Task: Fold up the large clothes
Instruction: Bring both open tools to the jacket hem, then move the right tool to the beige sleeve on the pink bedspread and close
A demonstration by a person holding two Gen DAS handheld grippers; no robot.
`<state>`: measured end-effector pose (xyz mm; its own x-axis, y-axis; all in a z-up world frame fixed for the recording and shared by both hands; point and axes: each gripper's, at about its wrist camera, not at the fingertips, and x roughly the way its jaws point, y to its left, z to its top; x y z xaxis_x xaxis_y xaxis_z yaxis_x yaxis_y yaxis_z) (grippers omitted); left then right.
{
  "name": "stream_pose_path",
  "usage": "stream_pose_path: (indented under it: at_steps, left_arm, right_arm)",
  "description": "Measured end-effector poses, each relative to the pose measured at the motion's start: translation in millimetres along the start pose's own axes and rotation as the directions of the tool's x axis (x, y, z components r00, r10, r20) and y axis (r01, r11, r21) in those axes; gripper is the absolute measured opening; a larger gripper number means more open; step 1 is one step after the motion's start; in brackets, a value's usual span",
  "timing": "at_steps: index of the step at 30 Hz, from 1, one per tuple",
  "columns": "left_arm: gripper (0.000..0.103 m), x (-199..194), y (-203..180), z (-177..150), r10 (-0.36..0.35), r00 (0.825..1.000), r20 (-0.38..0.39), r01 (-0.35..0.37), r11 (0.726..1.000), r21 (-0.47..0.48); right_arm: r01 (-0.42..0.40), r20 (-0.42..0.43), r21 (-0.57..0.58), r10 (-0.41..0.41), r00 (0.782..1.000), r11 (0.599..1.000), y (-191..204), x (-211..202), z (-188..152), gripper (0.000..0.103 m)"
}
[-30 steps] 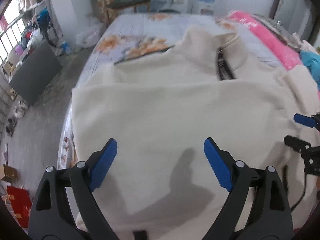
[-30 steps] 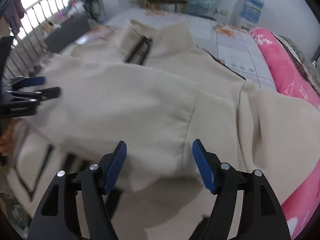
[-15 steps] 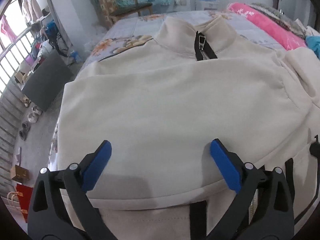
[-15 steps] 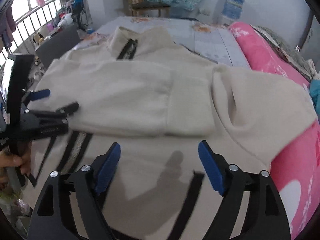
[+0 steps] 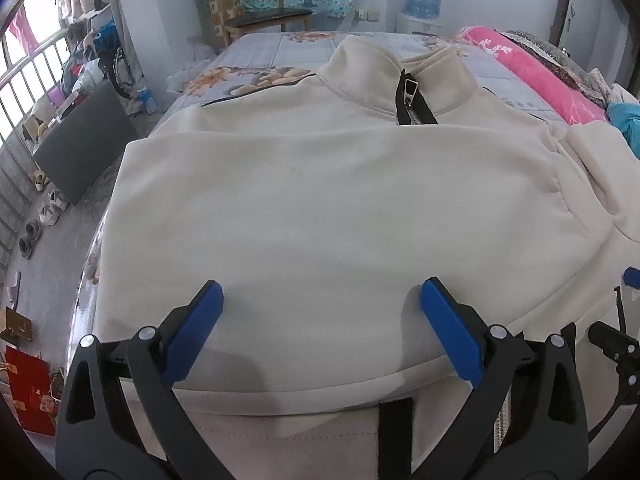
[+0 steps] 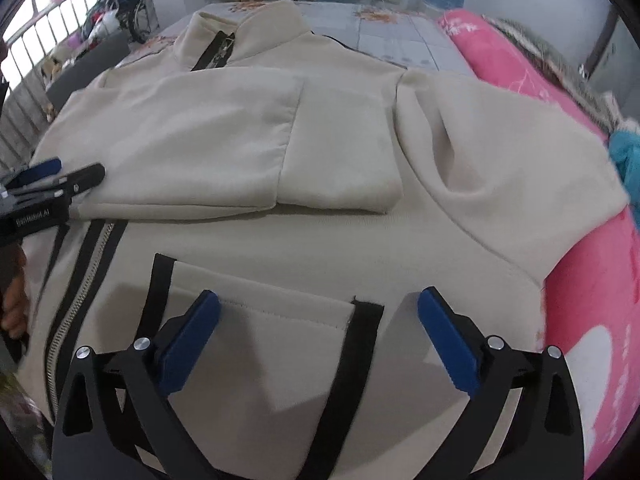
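Left wrist view: a cream jacket [image 5: 320, 200] is laid flat on the bed [image 5: 264, 52], collar [image 5: 400, 76] at the far end with a black zipper [image 5: 408, 104] showing. One sleeve [image 5: 304, 216] is folded across the chest. The left gripper [image 5: 322, 300] is held over the near edge of that fold, jaws spread wide with only flat cloth seen below, nothing pinched. The right gripper is partly seen at the right edge. A pink blanket [image 5: 532, 72] lies along the bed's right side; a chair [image 5: 260, 4] stands behind the bed.

Right wrist view: the jacket [image 6: 320, 240] is seen from the other side, folded sleeve [image 6: 192, 148] with its cuff [image 6: 340, 152] across the chest. The right gripper [image 6: 318, 306] is held over a black-trimmed pocket [image 6: 264, 320] on the lower front; its jaws have just been opening and are spread wide, nothing pinched. The left gripper [image 6: 68, 174] is at the left edge by the sleeve, possibly touching cloth, hard to tell. Fingers [image 6: 14, 308] show below it. The other sleeve [image 6: 512, 184] lies out toward the pink blanket [image 6: 592, 300].
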<state>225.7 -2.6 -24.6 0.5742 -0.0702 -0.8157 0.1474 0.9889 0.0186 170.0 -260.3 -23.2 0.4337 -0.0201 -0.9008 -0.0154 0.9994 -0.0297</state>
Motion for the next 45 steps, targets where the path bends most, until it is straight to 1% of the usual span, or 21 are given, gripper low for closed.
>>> stream_pose_path:
  at_steps: [2, 5, 8, 9, 10, 14, 16, 18, 20, 21, 22, 23, 26, 27, 30, 32, 34, 35, 41, 43, 45]
  left_arm:
    - [0.096, 0, 0, 0, 0.000, 1.000, 0.005, 0.000, 1.000, 0.003]
    - [0.096, -1, 0, -1, 0.002, 1.000, 0.006, -0.002, 1.000, 0.002]
    - [0.096, -1, 0, -1, 0.002, 1.000, 0.006, -0.002, 1.000, 0.003]
    - [0.096, -1, 0, -2, 0.002, 1.000, 0.006, -0.002, 1.000, 0.002]
    - [0.096, -1, 0, -2, 0.002, 1.000, 0.007, -0.002, 1.000, 0.002]
    - [0.096, -2, -1, -2, 0.006, 1.000, 0.010, -0.006, 1.000, -0.005]
    - [0.096, -3, -1, -2, 0.006, 1.000, 0.010, -0.006, 1.000, -0.006]
    - [0.096, -3, -1, -2, 0.007, 1.000, 0.011, -0.006, 1.000, -0.006]
    - [0.096, -3, 0, -2, 0.006, 1.000, 0.010, -0.006, 1.000, -0.006]
    - [0.096, -3, 0, -2, 0.006, 1.000, 0.011, -0.006, 1.000, -0.006]
    - [0.096, -3, 0, -2, 0.006, 1.000, 0.011, -0.006, 1.000, -0.006]
    - [0.096, -3, 0, -3, 0.006, 1.000, 0.011, -0.006, 1.000, -0.006]
    - [0.096, -3, 0, -2, 0.006, 1.000, 0.011, -0.006, 1.000, -0.006]
    - [0.096, -3, 0, -3, 0.006, 1.000, 0.011, -0.006, 1.000, -0.005]
    - [0.096, -3, 0, -3, 0.006, 1.000, 0.011, -0.006, 1.000, -0.006]
    - [0.096, -3, 0, -3, 0.006, 1.000, 0.011, -0.006, 1.000, -0.006]
    - [0.096, -3, 0, -3, 0.006, 1.000, 0.011, -0.006, 1.000, -0.006]
    - [0.096, -3, 0, -3, 0.006, 1.000, 0.011, -0.006, 1.000, -0.006]
    - [0.096, -3, 1, -3, 0.007, 1.000, 0.012, -0.007, 1.000, -0.006]
    - [0.096, -3, 1, -3, 0.007, 1.000, 0.012, -0.007, 1.000, -0.006]
    - [0.096, -4, 1, -3, 0.006, 1.000, 0.012, -0.006, 1.000, -0.006]
  right_arm:
    - [-0.041, -0.005, 0.030, 0.041, 0.999, 0.999, -7, 2, 0, 0.097]
    - [-0.038, 0.008, -0.002, 0.038, 0.999, 0.999, -4, 1, -4, 0.097]
    - [-0.072, -0.038, -0.034, 0.071, 0.997, 0.997, -8, -1, 1, 0.097]
    - [-0.073, -0.043, -0.026, 0.072, 0.996, 0.997, -12, -6, 3, 0.097]
    - [-0.067, -0.027, -0.014, 0.067, 0.997, 0.998, -19, -15, 7, 0.097]
    - [-0.012, 0.106, 0.043, 0.008, 0.994, 0.999, -69, -56, 28, 0.097]
    - [0.020, 0.163, 0.116, -0.039, 0.986, 0.993, -117, -72, 40, 0.097]
    - [0.082, 0.186, 0.206, -0.121, 0.975, 0.975, -168, -80, 50, 0.097]
    - [0.115, 0.192, 0.297, -0.177, 0.965, 0.948, -215, -81, 55, 0.097]
    - [0.116, 0.194, 0.343, -0.191, 0.962, 0.932, -236, -81, 56, 0.096]
    - [0.107, 0.193, 0.394, -0.196, 0.962, 0.913, -260, -79, 56, 0.093]
    - [0.096, 0.186, 0.454, -0.199, 0.962, 0.886, -284, -75, 56, 0.091]
    - [0.045, 0.174, 0.579, -0.177, 0.969, 0.814, -333, -62, 51, 0.082]
    - [0.024, 0.172, 0.629, -0.169, 0.970, 0.777, -354, -55, 49, 0.078]
    - [-0.032, 0.186, 0.723, -0.149, 0.971, 0.691, -391, -42, 47, 0.069]
    - [-0.069, 0.204, 0.763, -0.138, 0.969, 0.643, -410, -34, 45, 0.065]
    - [-0.077, 0.201, 0.788, -0.137, 0.970, 0.611, -422, -26, 46, 0.058]
    - [-0.081, 0.201, 0.796, -0.136, 0.970, 0.599, -428, -21, 47, 0.056]
    - [-0.138, 0.217, 0.866, -0.113, 0.970, 0.481, -461, 7, 35, 0.042]
    - [-0.155, 0.226, 0.870, -0.100, 0.969, 0.467, -465, 16, 33, 0.041]
    - [-0.162, 0.238, 0.866, -0.106, 0.965, 0.472, -466, 17, 35, 0.041]
